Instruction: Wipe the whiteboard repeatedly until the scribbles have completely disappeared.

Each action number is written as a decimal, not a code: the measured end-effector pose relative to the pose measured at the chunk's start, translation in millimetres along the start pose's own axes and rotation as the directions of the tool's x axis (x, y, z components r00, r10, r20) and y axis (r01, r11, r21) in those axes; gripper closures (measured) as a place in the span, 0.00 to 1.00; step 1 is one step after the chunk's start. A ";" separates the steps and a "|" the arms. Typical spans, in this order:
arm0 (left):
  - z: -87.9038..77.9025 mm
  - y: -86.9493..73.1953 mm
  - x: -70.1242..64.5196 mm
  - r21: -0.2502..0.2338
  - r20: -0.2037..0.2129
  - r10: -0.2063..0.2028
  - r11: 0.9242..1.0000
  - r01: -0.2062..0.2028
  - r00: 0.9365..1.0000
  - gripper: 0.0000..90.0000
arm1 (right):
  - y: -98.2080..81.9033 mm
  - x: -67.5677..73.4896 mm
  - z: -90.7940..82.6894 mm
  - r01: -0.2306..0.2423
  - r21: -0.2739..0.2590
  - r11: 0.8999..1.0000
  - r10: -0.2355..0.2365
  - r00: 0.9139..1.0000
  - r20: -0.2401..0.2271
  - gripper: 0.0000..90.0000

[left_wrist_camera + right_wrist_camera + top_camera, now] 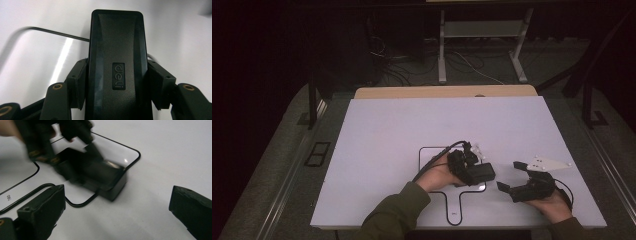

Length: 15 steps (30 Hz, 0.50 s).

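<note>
On the near right part of the white bench (387, 130), inside a black outline (424, 150) drawn on the board, the left gripper (472, 167) had its fingers (76, 82) clamped on both long sides of a black stapler (116, 62). Plenty of bare board lay open to the left and toward the far edge; the near edge sat close under the person's sleeve (399, 212). To the right, the right gripper (512, 177) rested just beside the stapler but apart from it, its fingers (41, 207) spread wide with nothing between them, not far from the bench's right edge.

The stapler was a matte black block with rounded corners, a raised top panel and a small embossed "deli" badge (118, 75) at its middle. In the right gripper view it sat low on the board, blurred, one end over the outline.

The board was plain and glossy, catching a streak of light. Beyond it showed a strip of wooden tabletop (444, 91), then a dark room with grey floor, loose cables (462, 62) and the white legs of another table (442, 50).
</note>
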<state>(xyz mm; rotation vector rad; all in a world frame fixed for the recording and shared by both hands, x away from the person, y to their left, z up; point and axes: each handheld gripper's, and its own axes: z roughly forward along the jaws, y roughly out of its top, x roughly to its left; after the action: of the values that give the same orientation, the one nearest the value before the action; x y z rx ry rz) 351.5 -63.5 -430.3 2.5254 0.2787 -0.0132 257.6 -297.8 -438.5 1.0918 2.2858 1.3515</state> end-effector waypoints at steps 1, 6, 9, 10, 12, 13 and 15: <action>0.7 2.6 7.6 0.006 -0.016 -0.001 1.000 0.001 1.000 0.43 | 0.0 -0.1 -0.2 0.000 0.000 1.000 0.000 1.000 -0.001 0.00; 3.6 7.7 20.8 -0.004 -0.046 -0.033 0.999 0.033 0.998 0.43 | -0.3 -2.2 -1.4 -0.007 -0.006 1.000 0.007 1.000 0.000 0.00; 1.5 4.5 6.8 0.012 -0.023 0.000 1.000 0.001 1.000 0.43 | -0.4 -1.8 -1.7 -0.007 -0.005 1.000 0.007 1.000 -0.004 0.00; 0.7 2.2 -0.1 0.011 -0.008 0.010 1.000 -0.010 1.000 0.43 | -0.3 -1.8 -1.6 -0.006 -0.006 1.000 0.006 1.000 -0.004 0.00; -1.3 -2.9 -13.2 0.005 0.019 0.026 1.000 -0.027 0.999 0.43 | -0.2 -1.4 -1.6 -0.006 -0.007 1.000 0.006 1.000 -0.004 0.00; -2.0 -5.2 -18.6 0.002 0.028 0.033 0.999 -0.033 0.999 0.43 | -0.2 -1.0 -1.8 -0.007 -0.006 1.000 0.007 1.000 -0.003 0.00; -2.8 -6.5 -21.3 0.004 0.032 0.036 0.999 -0.036 0.999 0.43 | -0.3 -0.8 -1.4 -0.004 -0.006 1.000 0.004 1.000 -0.001 0.00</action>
<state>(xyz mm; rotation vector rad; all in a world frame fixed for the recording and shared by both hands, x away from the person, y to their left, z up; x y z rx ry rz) 329.3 -60.9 -430.2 2.5319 0.2203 -0.0403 257.2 -299.3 -438.1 1.0948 2.2804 1.3594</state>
